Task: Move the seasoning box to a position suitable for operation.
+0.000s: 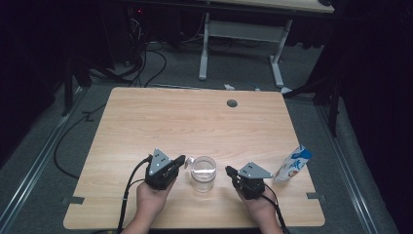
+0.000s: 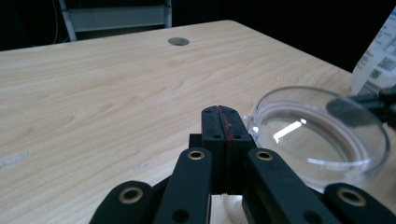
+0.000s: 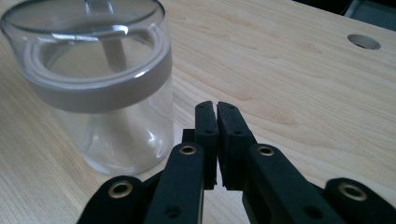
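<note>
Near the front edge of one wooden table [image 1: 160,122], midway between its front corners, stands one clear glass jar [image 1: 203,173], upright, with a clear lid seated on it and a grey band around the rim. One round cable hole [image 1: 232,103] sits in the tabletop toward the far edge, right of centre.

Two grippers flank the jar. One left gripper [image 1: 178,161] lies just beside the jar on its left, pointing toward it; in the left gripper view the two black jaws [image 2: 223,126] are pressed flat together with nothing between them, a thin red line showing along the seam, and the jar lid [image 2: 322,133] sits just right of the tips. One right gripper [image 1: 229,170] lies near the jar on its right, apart from it; in the right gripper view its jaws [image 3: 217,123] stand nearly together, a narrow slit remaining, gripping nothing, with the jar [image 3: 105,88] to the left of the tips.

One white and blue pouch [image 1: 292,164] leans near the right edge of the table, toward the front right corner. Its printing includes a square code panel in the left gripper view [image 2: 380,51]; the text is too small to read.
</note>
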Motion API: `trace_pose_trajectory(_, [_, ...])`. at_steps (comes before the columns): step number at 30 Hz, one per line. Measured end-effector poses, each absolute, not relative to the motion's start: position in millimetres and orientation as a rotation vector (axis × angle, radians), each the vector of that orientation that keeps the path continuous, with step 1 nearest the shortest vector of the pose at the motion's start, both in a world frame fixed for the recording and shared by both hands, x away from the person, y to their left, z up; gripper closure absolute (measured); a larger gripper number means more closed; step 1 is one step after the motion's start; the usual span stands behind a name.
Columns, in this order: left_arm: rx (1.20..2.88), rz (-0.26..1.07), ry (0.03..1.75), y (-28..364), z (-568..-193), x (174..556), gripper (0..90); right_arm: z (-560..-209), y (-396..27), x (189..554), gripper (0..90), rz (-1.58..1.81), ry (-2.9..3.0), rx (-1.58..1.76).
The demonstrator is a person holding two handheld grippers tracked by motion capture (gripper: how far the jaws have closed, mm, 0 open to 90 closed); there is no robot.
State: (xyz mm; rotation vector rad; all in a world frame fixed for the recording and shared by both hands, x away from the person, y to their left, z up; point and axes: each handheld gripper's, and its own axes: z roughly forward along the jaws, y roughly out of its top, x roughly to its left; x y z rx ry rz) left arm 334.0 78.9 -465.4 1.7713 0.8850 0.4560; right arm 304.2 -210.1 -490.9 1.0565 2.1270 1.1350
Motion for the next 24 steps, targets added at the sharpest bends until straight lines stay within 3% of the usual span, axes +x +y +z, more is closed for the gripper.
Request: trace_pose_trajectory(24, [1.803,0.471,0.865,61.8,-462.6,343.0,89.9,-490.6,-211.0,300.9,85.6,1.153,2.132,1.039])
